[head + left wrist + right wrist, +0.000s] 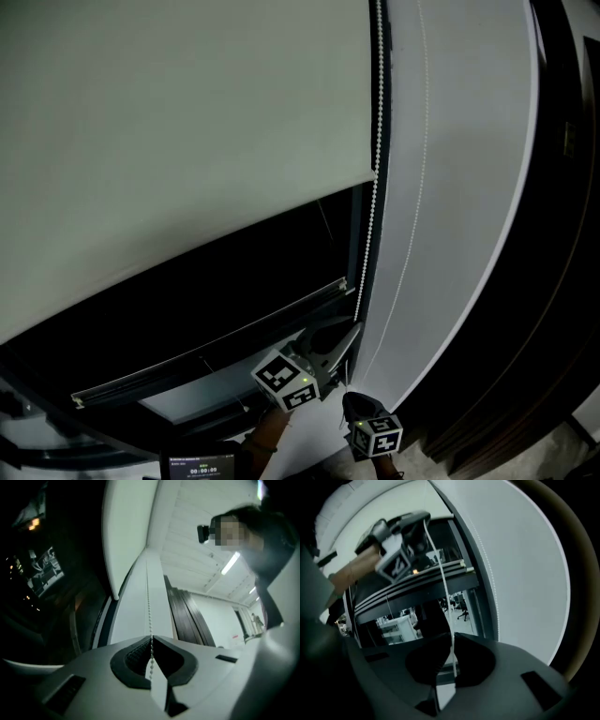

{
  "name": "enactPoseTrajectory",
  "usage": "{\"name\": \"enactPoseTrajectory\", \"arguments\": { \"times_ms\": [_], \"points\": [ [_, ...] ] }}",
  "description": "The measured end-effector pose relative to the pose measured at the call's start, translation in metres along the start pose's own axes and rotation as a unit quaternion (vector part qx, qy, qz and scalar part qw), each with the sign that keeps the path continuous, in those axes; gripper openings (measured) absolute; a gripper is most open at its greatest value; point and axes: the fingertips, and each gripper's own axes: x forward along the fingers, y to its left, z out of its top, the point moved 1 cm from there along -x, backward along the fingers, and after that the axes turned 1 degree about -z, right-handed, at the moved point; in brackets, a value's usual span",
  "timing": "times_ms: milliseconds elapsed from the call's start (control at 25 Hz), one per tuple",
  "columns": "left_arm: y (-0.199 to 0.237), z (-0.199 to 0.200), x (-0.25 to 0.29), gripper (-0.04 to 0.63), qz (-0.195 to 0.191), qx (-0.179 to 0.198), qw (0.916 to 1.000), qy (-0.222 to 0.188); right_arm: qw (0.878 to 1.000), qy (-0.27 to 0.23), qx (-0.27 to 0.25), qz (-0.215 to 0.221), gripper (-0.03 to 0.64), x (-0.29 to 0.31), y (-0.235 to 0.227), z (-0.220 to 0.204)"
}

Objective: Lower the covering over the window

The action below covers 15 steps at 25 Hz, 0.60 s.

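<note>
Pinching the bead chain (377,141) right of the half-lowered roller blind (187,141), left claw (151,639) and right claw (452,637) both clamp it.

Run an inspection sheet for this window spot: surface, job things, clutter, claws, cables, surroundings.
Surface: nothing seen; the work is at an upright window, whose lower part is uncovered and dark.
Job's things: a pale roller blind covers the upper part; a bead chain hangs at its right edge.
Clutter: nothing seen.
Claws: left claw shut on the bead chain; right claw shut on the same chain below it.
Cables: a second thin strand runs down the white wall.
Surroundings: dark panels at the right; a small lit screen at the bottom edge of the head view.
</note>
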Motion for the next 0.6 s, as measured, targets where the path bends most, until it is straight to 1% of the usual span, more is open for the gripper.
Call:
{"name": "enactPoseTrajectory", "arguments": {
  "times_ms": [40, 80, 160, 200, 240, 280, 360, 480, 600],
  "points": [
    [0.002, -0.024, -0.004, 0.011, 0.005, 0.003, 0.9995, 0.033, 1.000, -0.019, 0.001, 0.000, 0.014, -0.006, -0.001, 0.014],
    [0.006, -0.052, -0.009, 0.011, 0.012, -0.003, 0.9979, 0.063, 0.999, -0.041, 0.000, -0.001, 0.014, -0.014, -0.001, 0.031],
    [0.011, -0.106, -0.025, 0.011, 0.030, -0.042, 0.9925, 0.111, 0.996, -0.091, 0.002, 0.003, 0.020, -0.031, -0.001, 0.070],
    [0.012, -0.130, -0.035, 0.011, 0.038, -0.064, 0.9883, 0.133, 0.993, -0.116, 0.004, 0.011, 0.028, -0.041, 0.001, 0.092],
    [0.011, -0.153, -0.045, 0.011, 0.044, -0.078, 0.9832, 0.159, 0.990, -0.141, 0.004, 0.024, 0.047, -0.051, 0.005, 0.115],
    [0.007, -0.175, -0.055, 0.011, 0.048, -0.084, 0.9774, 0.188, 0.986, -0.162, 0.000, 0.040, 0.077, -0.061, 0.012, 0.140],
    [-0.002, -0.216, -0.072, 0.011, 0.050, -0.092, 0.9651, 0.240, 0.977, -0.199, -0.023, 0.074, 0.106, -0.079, 0.028, 0.190],
    [-0.016, -0.258, -0.094, 0.011, 0.052, -0.121, 0.9484, 0.289, 0.960, -0.247, -0.078, 0.109, 0.125, -0.094, 0.053, 0.256],
    [-0.026, -0.281, -0.111, 0.011, 0.052, -0.132, 0.9359, 0.322, 0.946, -0.278, -0.121, 0.117, 0.126, -0.094, 0.070, 0.306]
  ]
}}
